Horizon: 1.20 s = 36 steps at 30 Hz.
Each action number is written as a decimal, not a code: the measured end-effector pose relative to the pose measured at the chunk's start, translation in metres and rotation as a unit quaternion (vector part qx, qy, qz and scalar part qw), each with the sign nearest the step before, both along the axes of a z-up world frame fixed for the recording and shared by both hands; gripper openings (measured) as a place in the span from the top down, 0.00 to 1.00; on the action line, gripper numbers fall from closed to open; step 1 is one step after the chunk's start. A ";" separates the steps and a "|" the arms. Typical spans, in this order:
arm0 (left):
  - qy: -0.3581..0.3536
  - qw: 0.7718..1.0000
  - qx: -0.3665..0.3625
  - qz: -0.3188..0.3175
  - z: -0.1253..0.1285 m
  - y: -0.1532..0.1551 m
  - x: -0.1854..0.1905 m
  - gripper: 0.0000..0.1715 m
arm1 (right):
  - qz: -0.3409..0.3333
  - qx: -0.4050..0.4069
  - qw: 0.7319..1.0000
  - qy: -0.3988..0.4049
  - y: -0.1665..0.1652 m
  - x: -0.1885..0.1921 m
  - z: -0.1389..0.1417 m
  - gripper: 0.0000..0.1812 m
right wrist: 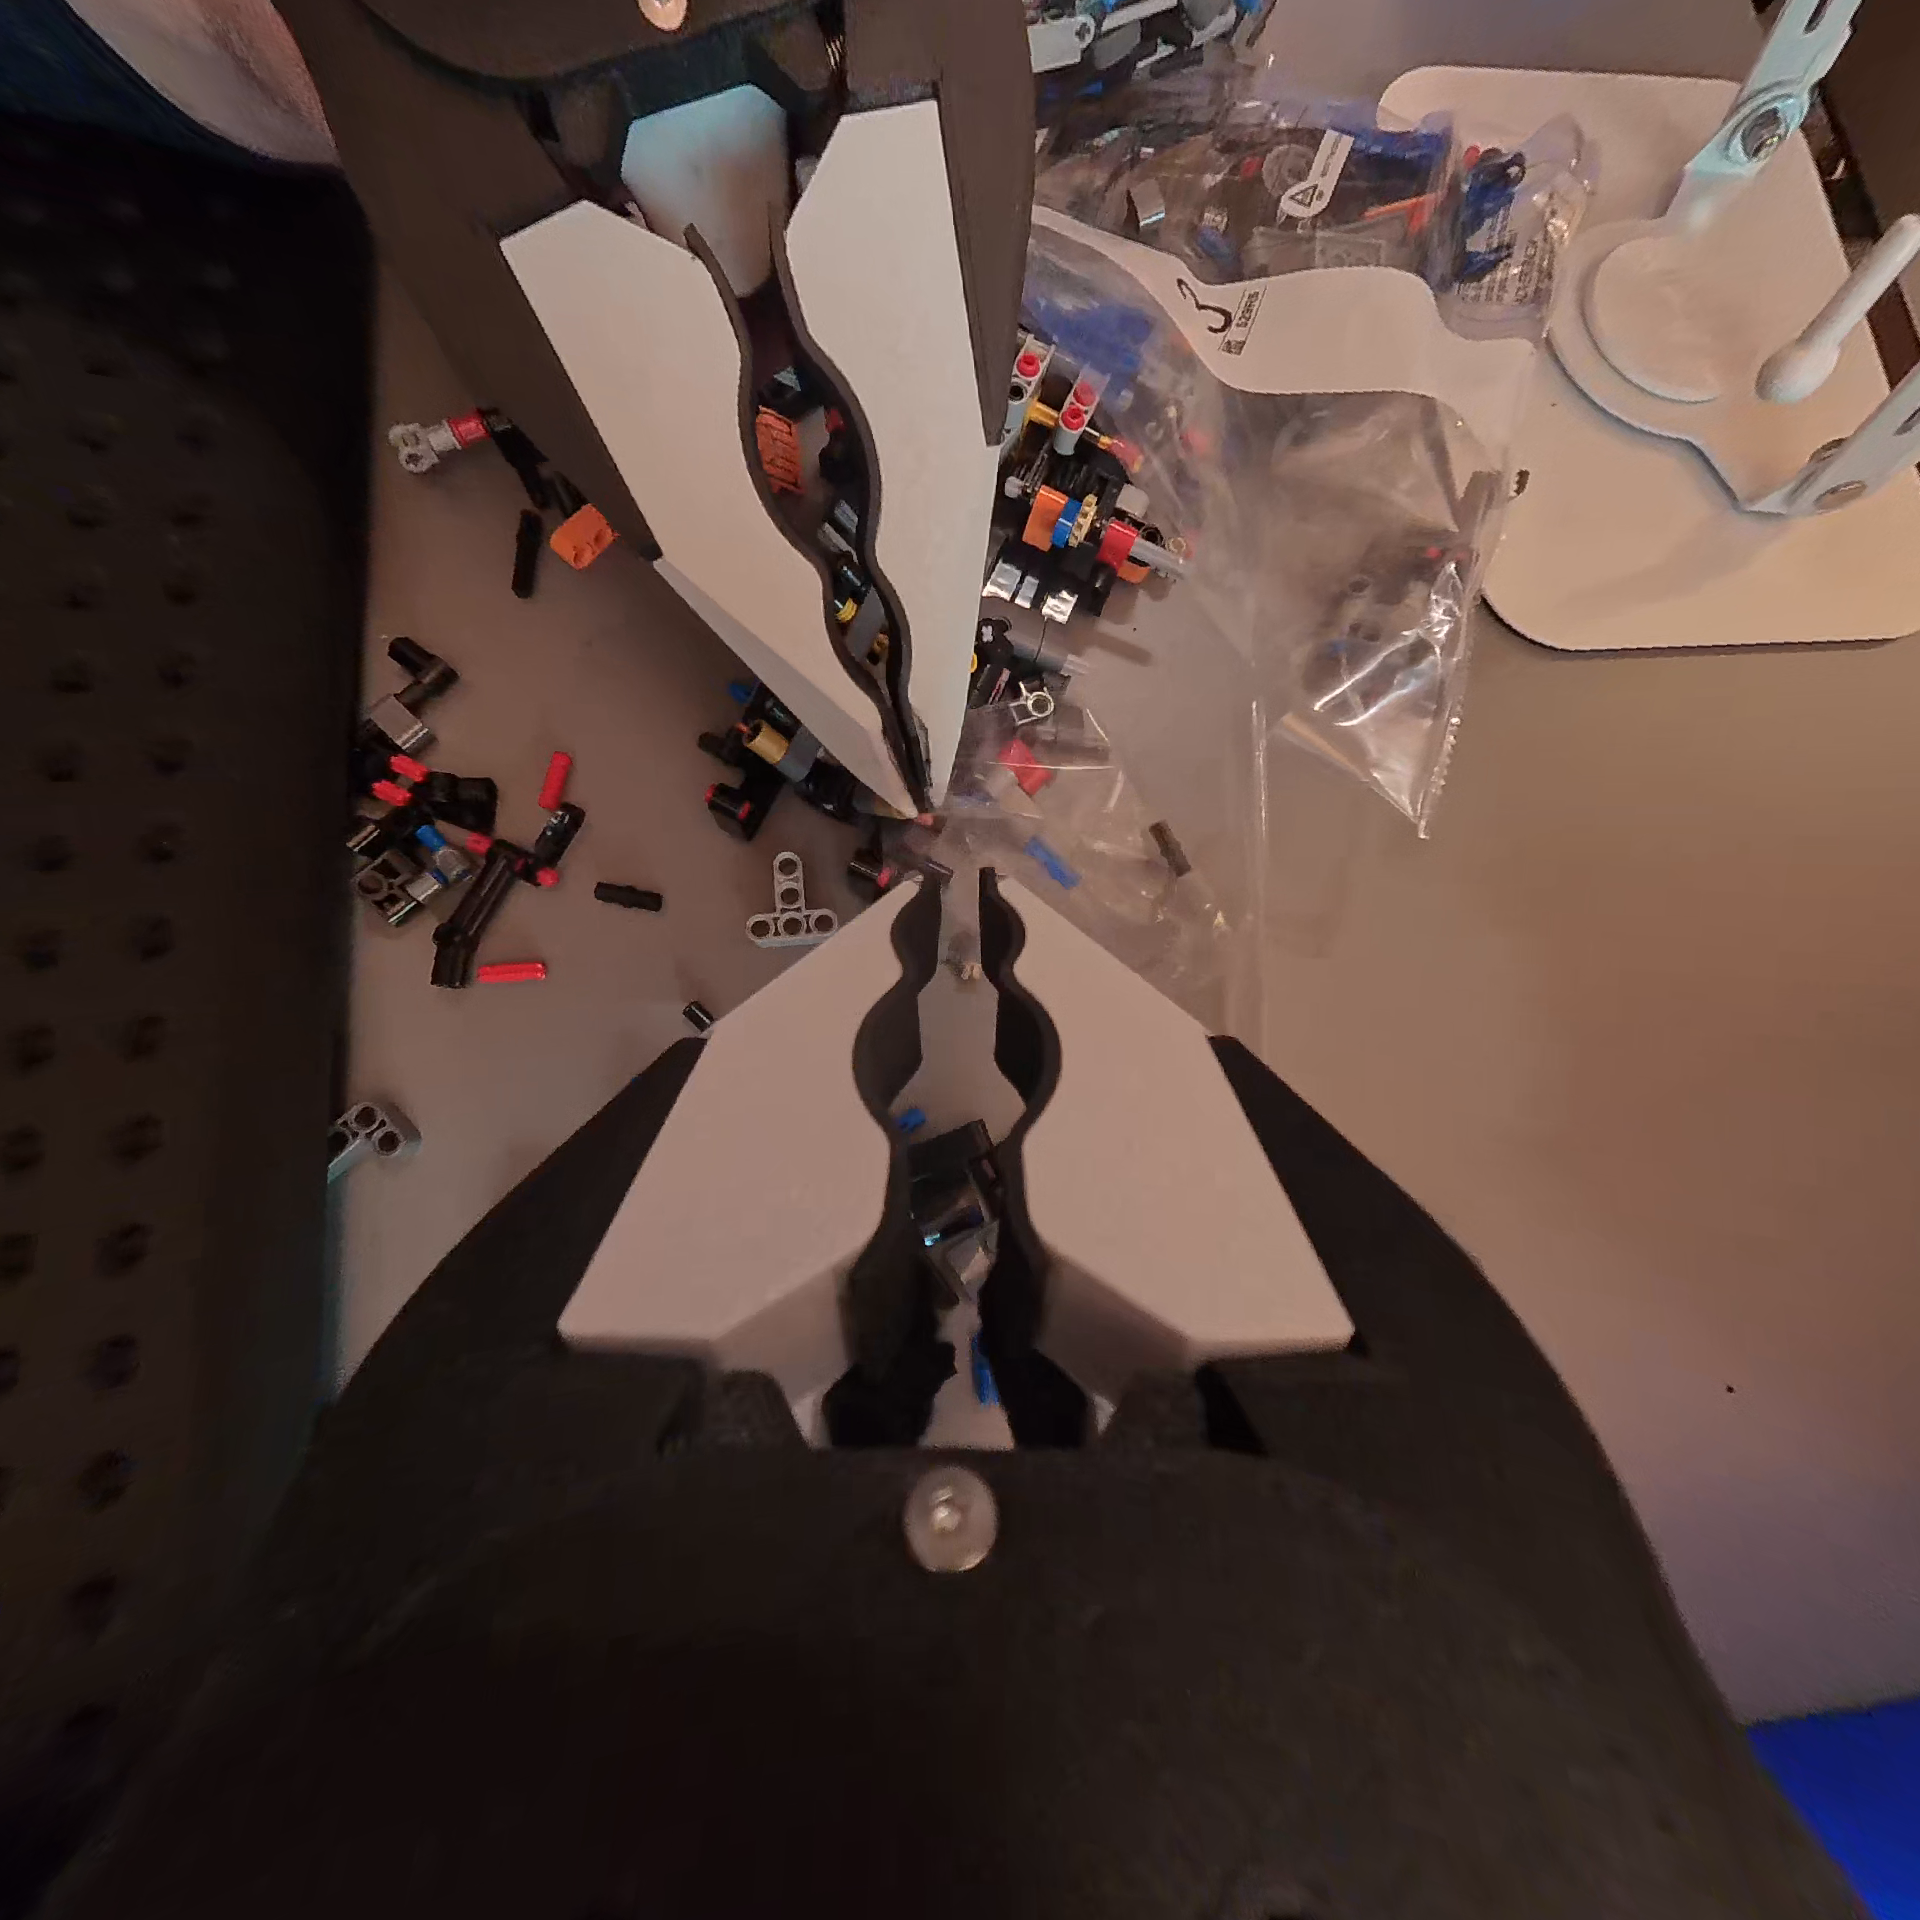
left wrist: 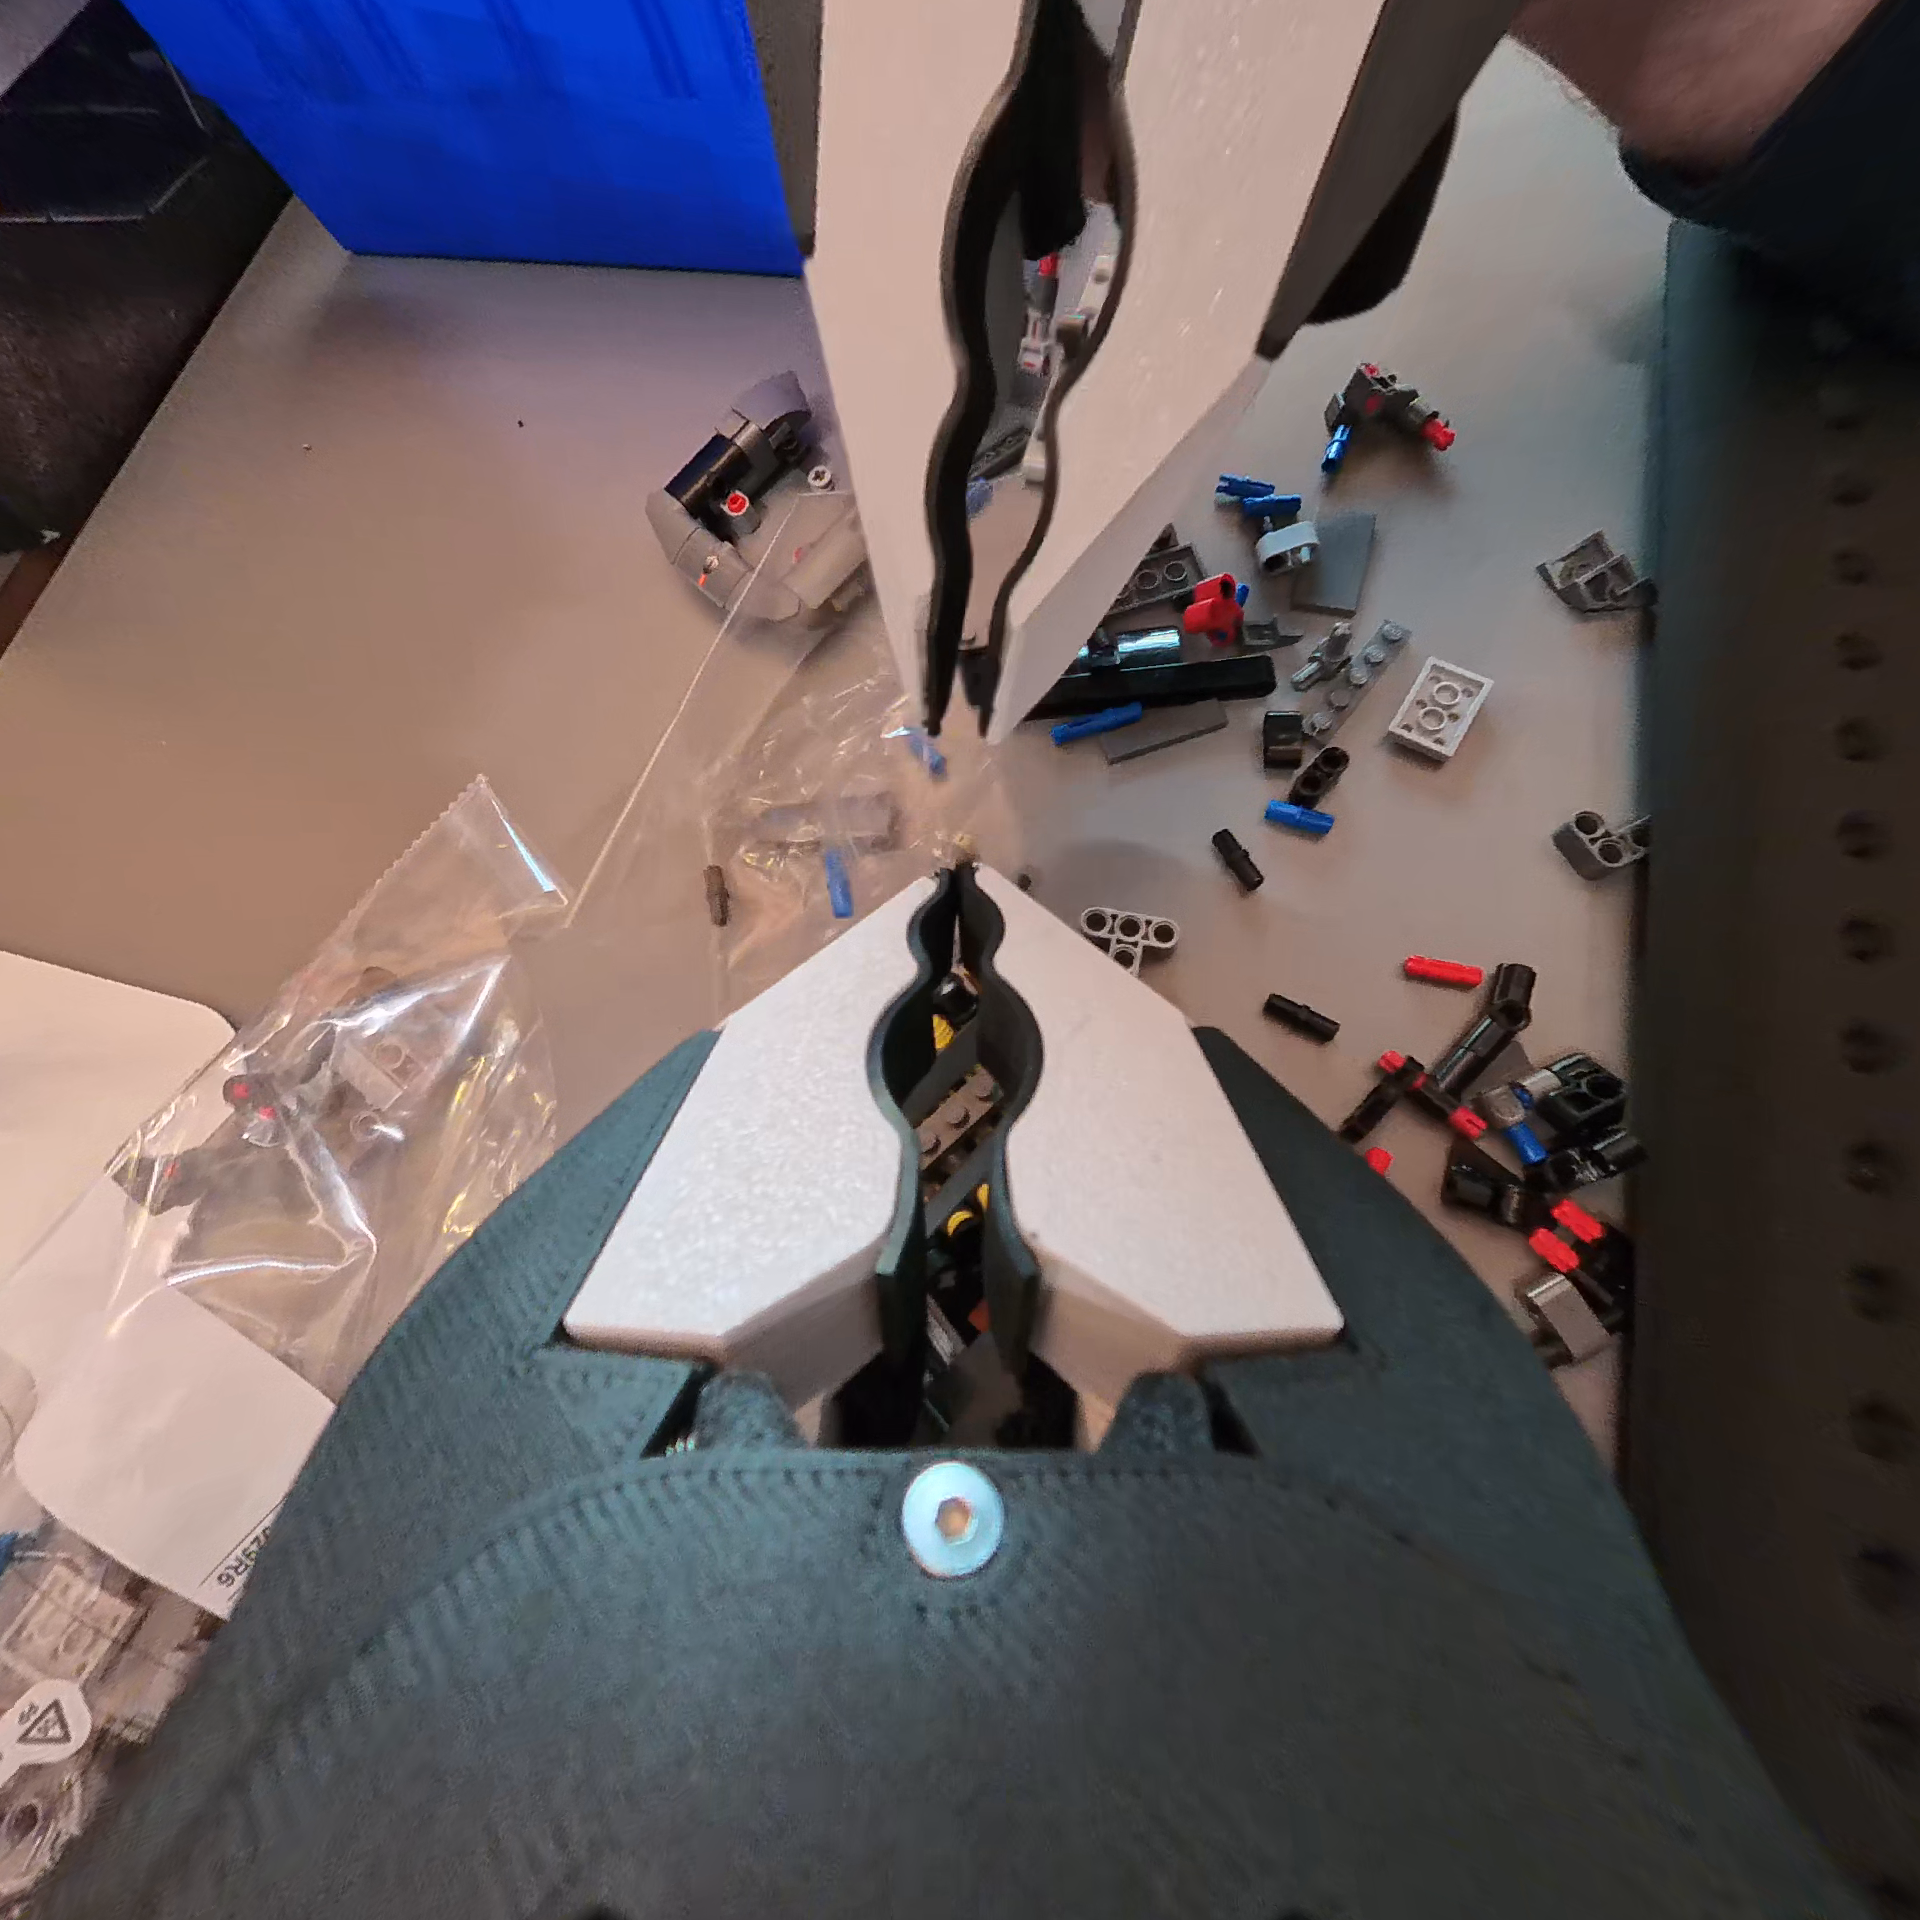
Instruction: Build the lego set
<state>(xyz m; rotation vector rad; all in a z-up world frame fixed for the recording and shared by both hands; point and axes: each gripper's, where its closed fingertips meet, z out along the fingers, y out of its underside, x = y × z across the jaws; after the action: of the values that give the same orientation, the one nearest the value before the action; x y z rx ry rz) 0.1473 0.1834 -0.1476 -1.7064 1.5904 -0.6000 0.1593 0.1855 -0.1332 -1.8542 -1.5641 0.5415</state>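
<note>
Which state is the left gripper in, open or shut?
Shut: the left gripper has its tips meeting, pinching the clear bag.

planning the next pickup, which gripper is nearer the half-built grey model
Right. The right gripper lies close beside the half-built grey model; the left gripper sits farther off, with the clear bag between it and the model.
</note>
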 end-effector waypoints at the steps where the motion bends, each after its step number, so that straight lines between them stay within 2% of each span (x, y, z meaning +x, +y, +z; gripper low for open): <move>1: -0.001 1.000 -0.001 0.000 0.000 0.000 0.000 1.00 | 0.003 -0.002 1.000 0.005 -0.001 0.000 0.002 0.98; 5: -0.005 1.000 -0.003 0.001 0.002 0.001 -0.001 1.00 | 0.034 -0.022 0.999 0.002 -0.016 0.005 0.001 0.99; 7: -0.006 1.000 -0.005 0.001 0.002 0.000 -0.001 1.00 | 0.070 -0.057 0.996 -0.006 -0.033 0.006 -0.006 0.99; 11: -0.005 1.000 -0.006 0.001 0.002 0.001 -0.001 1.00 | 0.132 -0.114 0.982 -0.075 -0.064 0.009 -0.036 0.96; 15: -0.005 1.000 -0.006 0.002 0.001 0.001 -0.001 1.00 | 0.143 -0.145 0.971 -0.127 -0.075 0.015 -0.056 0.94; 22: -0.002 1.000 -0.001 -0.002 0.001 0.000 -0.001 1.00 | 0.122 -0.128 0.976 -0.128 -0.063 0.017 -0.057 0.91; 36: -0.001 1.000 -0.002 -0.003 0.000 0.000 -0.001 1.00 | 0.119 -0.116 0.976 -0.143 -0.058 0.012 -0.065 0.99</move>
<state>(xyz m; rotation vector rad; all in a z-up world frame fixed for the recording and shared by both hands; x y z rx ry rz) 0.1465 0.1831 -0.1471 -1.7050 1.5941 -0.6082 0.1712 0.1274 -0.1981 -1.9986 -2.0051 0.6074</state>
